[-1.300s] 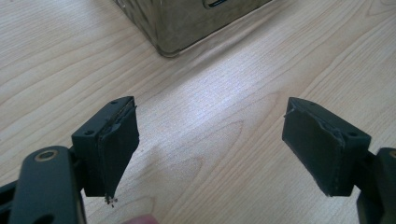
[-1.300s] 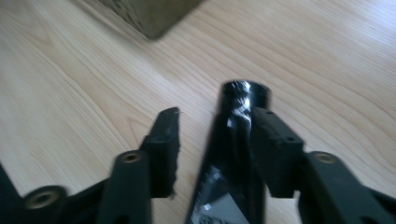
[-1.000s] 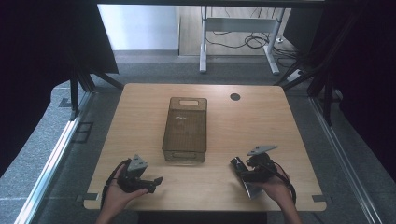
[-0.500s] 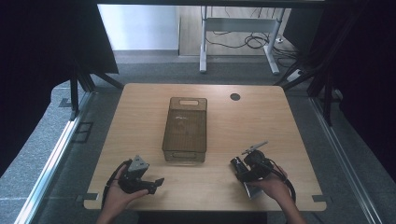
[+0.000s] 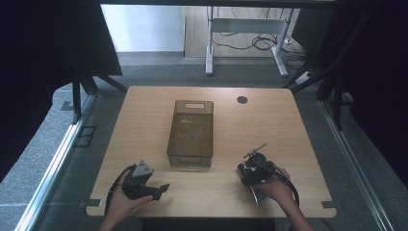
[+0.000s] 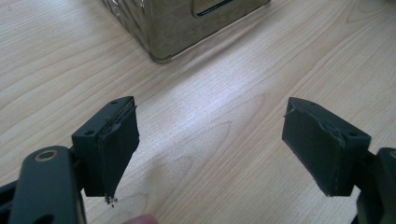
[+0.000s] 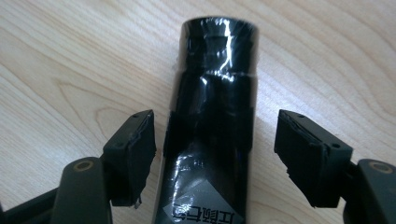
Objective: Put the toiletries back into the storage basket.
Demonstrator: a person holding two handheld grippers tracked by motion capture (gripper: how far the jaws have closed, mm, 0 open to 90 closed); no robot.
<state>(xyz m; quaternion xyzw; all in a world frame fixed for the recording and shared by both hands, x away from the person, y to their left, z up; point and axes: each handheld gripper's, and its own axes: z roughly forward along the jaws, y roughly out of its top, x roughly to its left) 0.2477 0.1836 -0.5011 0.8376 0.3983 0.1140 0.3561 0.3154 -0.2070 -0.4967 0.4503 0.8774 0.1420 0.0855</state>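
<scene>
Right gripper (image 7: 212, 151) agape — black bottle (image 7: 212, 116) between jaws.

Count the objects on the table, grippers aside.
2. A translucent brown bin stands at the table's middle. A black tube lies between the right gripper's open jaws near the front right edge. The bin's inside is hard to read, so something may be hidden.
</scene>
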